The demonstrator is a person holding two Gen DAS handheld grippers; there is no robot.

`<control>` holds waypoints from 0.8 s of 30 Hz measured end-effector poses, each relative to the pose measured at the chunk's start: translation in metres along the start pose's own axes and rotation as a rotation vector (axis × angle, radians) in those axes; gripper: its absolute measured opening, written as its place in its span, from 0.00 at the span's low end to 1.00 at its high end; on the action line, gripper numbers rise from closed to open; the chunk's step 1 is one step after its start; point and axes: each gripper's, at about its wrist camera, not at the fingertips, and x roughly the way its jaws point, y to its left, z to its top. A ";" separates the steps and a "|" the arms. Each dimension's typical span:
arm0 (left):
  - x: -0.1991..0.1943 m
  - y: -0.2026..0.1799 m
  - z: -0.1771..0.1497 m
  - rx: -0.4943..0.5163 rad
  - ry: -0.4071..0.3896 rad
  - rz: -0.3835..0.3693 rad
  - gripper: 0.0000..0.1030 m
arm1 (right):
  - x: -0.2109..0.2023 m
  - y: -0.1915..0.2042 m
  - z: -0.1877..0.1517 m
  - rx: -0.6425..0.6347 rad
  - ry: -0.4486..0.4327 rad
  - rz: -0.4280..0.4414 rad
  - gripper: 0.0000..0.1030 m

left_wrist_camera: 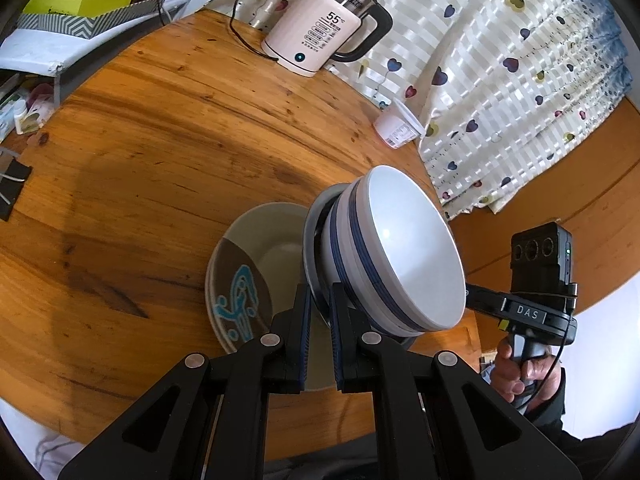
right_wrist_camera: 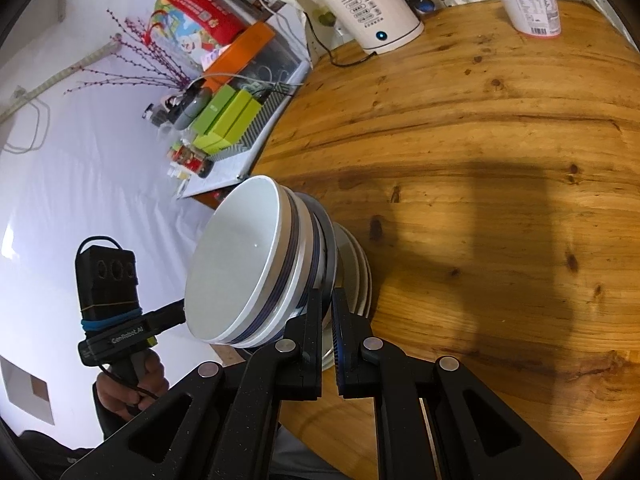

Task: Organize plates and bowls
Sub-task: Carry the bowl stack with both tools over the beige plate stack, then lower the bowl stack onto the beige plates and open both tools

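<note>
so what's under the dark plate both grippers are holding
On top of the dark plate sit stacked white bowls with blue bands. Below it lies a patterned plate on the table, seemingly with more under it. The dark plate and bowls cover part of it.

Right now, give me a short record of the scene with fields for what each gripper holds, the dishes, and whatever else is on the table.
left gripper: shut on dark plate rim
right gripper: shut on the same dark plate's rim
stack: striped bowls nested on dark plate
beneath: patterned plate on wooden table
also on table: kettle, plastic cup
</note>
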 end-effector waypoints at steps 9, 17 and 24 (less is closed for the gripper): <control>-0.001 0.011 -0.002 -0.019 -0.004 0.013 0.08 | 0.010 0.003 0.000 -0.003 0.024 0.002 0.06; 0.001 0.018 -0.005 -0.037 0.005 0.021 0.08 | 0.011 0.007 0.000 -0.012 0.030 0.000 0.06; -0.002 0.019 -0.006 -0.036 0.001 0.031 0.08 | 0.018 0.006 -0.001 -0.001 0.045 0.000 0.06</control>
